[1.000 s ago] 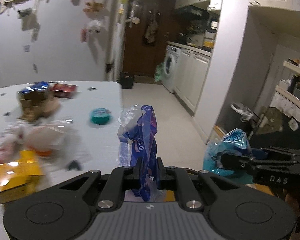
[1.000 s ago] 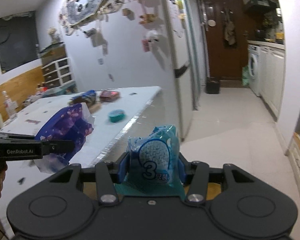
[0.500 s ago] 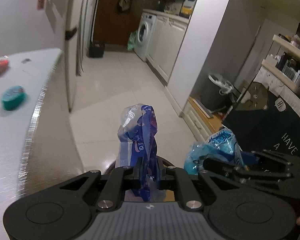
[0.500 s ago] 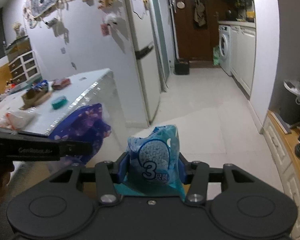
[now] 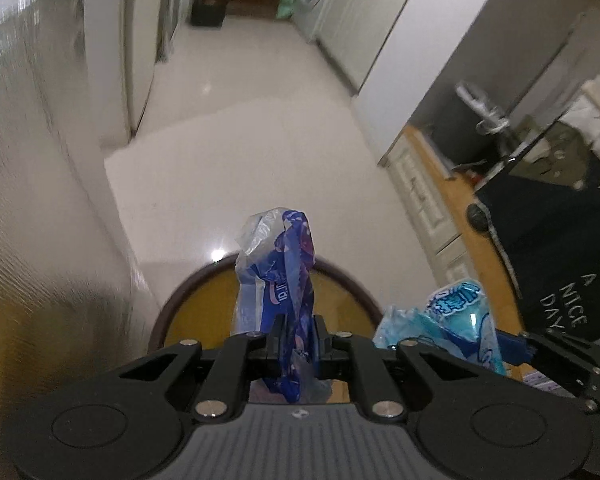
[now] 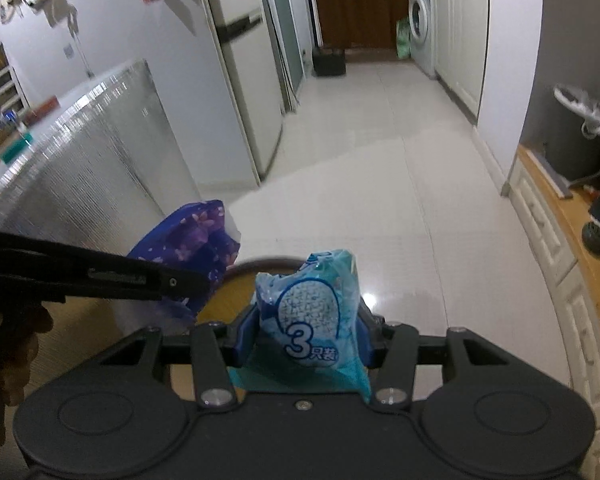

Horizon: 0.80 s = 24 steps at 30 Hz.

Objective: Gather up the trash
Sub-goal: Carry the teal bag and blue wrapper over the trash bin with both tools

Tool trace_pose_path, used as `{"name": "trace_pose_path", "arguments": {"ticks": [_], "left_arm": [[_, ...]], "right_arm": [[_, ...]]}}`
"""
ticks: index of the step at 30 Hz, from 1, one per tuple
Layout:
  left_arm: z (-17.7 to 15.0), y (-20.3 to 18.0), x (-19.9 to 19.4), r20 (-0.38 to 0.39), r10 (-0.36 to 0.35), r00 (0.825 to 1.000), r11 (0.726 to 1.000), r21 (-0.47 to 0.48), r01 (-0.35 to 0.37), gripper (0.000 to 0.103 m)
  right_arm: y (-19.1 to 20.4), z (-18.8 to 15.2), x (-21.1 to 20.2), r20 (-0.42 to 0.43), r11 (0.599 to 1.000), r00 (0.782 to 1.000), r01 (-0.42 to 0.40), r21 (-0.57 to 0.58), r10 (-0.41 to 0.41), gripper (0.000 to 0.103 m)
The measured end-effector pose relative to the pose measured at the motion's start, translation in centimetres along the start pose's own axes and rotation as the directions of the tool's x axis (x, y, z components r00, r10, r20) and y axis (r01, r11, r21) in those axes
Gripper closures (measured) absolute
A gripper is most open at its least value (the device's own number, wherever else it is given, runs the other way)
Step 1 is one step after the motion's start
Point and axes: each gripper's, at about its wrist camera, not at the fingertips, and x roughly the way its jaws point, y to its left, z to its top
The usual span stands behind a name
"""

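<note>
Left wrist view: my left claw (image 5: 296, 336) points steeply down and is clamped on a crumpled blue wrapper (image 5: 278, 276), which stands up between its black fingers. Directly below and beyond it is a round bin (image 5: 340, 280) with a dark rim and a yellow inside, on a pale tiled floor (image 5: 260, 128). At the lower right, my right claw (image 5: 500, 350) comes in from the side, holding a teal packet (image 5: 452, 320) over the bin's right edge. A silvery counter (image 5: 40, 160) fills the left side.

Right wrist view: my right claw (image 6: 306, 332) grips the teal packet (image 6: 312, 312), printed with a large 3, between blue pads (image 6: 244, 330). The left claw (image 6: 204, 282) reaches in from the left with the blue wrapper (image 6: 188, 244), a hand (image 6: 8, 344) behind it. The bin's rim (image 6: 260, 264) shows between the two. A washing machine (image 6: 422, 16) stands far down the corridor.
</note>
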Motion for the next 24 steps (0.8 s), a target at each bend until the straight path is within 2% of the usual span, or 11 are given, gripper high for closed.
{"name": "trace_pose_path", "arguments": {"ticks": [5, 10, 17, 24], "left_arm": [[-0.7, 1.9, 3.5, -0.075, 0.037, 0.996, 0.997, -0.060, -0.042, 0.090], [-1.8, 3.6, 5.9, -0.149, 0.054, 0.987, 0.995, -0.073, -0.065, 0.089], [-2.1, 4.6, 6.5, -0.193, 0.039, 0.980, 0.996, -0.074, -0.054, 0.089], [-2.2, 4.2, 7.9, -0.234, 0.052, 0.971, 0.996, -0.058, -0.067, 0.088]], "right_arm": [[-0.8, -0.8, 3.7, -0.080, 1.000, 0.997, 0.014, 0.016, -0.013, 0.053], [-0.6, -1.3, 6.5, -0.146, 1.000, 0.989, 0.015, 0.015, -0.012, 0.052], [0.6, -1.8, 8.9, -0.224, 0.998, 0.974, 0.019, -0.059, -0.032, 0.052], [2.2, -2.1, 10.6, -0.309, 0.985, 0.949, 0.013, -0.171, -0.066, 0.050]]}}
